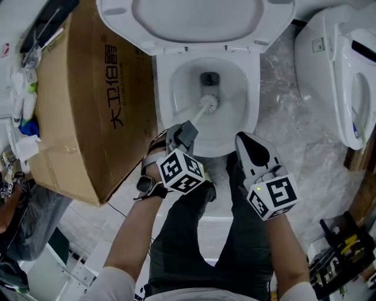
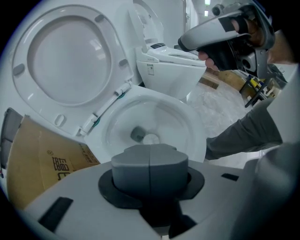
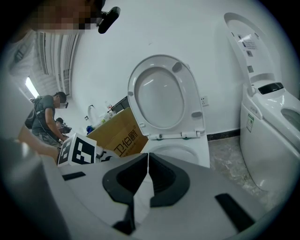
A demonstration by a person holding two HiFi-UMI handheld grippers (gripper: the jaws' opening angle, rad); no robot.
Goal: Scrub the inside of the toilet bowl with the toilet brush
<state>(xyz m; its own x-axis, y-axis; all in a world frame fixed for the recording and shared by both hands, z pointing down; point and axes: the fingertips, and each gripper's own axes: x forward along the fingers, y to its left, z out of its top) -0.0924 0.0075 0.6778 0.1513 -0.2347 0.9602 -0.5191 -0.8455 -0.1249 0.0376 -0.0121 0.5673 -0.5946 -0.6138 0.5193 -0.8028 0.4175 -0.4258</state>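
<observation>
A big cardboard box (image 1: 82, 100) is standing hard against the left side of the toilet bowl (image 1: 254, 88), its printed face turned towards the bowl. The toilet's seat and lid (image 1: 197, 17) are standing raised at the back, leaving the bowl open. A second toilet (image 1: 329, 70) is sitting to the right on the marbled floor (image 1: 294, 135), well apart from the first.

The person is standing right at the front rim of the bowl, both grippers held out over it. Inside the bowl, the white head of the toilet brush (image 1: 207, 104) is lying low on the inner wall, just on the near side of the dark drain opening (image 1: 210, 78); nothing else is showing in there. Its pale handle is slanting back and down to the left gripper (image 1: 187, 130), whose jaws are closing tight around the handle's end. The right gripper (image 1: 245, 141) is hovering beside it over the front rim, its jaws pressing together with nothing between them.
</observation>
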